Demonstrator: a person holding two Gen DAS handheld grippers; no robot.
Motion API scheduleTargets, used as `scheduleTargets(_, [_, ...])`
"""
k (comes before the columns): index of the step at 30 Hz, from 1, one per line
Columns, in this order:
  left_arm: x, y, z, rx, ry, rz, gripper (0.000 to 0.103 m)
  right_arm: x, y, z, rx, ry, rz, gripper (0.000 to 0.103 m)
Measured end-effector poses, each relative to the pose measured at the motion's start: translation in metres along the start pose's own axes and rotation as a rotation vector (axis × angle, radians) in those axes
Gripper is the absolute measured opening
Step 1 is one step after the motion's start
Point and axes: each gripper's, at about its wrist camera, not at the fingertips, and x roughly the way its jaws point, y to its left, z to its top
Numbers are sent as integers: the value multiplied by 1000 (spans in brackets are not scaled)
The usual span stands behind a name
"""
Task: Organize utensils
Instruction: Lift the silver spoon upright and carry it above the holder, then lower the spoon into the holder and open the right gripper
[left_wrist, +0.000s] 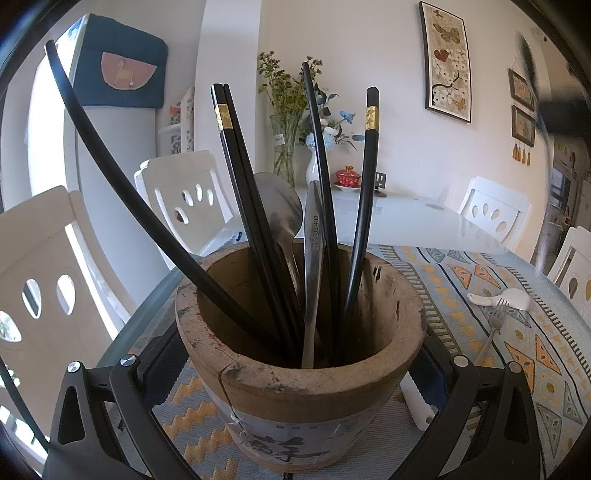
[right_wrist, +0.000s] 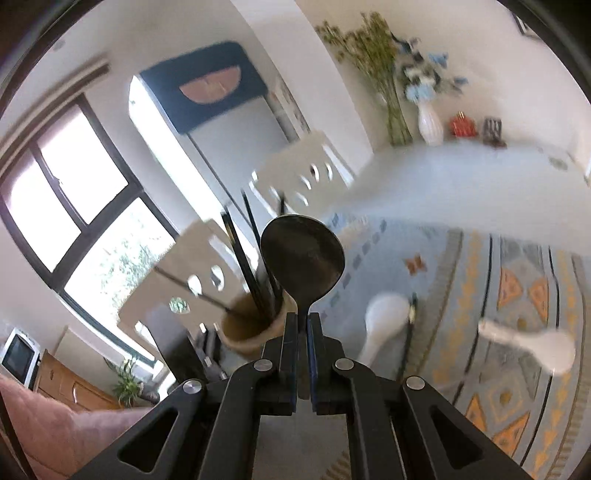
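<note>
A worn wooden pot (left_wrist: 295, 398) stands on the patterned cloth and holds several black chopsticks (left_wrist: 255, 206) and steel utensil handles (left_wrist: 313, 266). My left gripper (left_wrist: 300, 334) has a finger against each side of the pot and grips it. In the blurred right wrist view, my right gripper (right_wrist: 303, 322) is shut on the neck of a steel spoon (right_wrist: 303, 258). The spoon's bowl points away from me, raised above the table. The pot (right_wrist: 255, 326) lies just left of and below that spoon.
On the cloth (left_wrist: 517, 369) to the right lie a steel fork (left_wrist: 491, 328), a white ceramic spoon (left_wrist: 506, 297) and a white handle (left_wrist: 417, 406). Two white spoons (right_wrist: 384, 317) (right_wrist: 532, 343) show in the right wrist view. White chairs (left_wrist: 184, 199) ring the table; vases (left_wrist: 284, 147) stand at its far end.
</note>
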Motion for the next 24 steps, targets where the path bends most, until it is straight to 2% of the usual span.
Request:
scheduleTargets(6, [1,1,0,-1,2,-2,103,-1,36,43,-80,-77,48,4])
scheduleTargets(11, [0,1,0,-2,2,-2,103,11,57,62,-128,-84,68,4])
scheduleTargets(24, [1,0,0,-2,2,-2,103,45,68,54,-166,7,59,4])
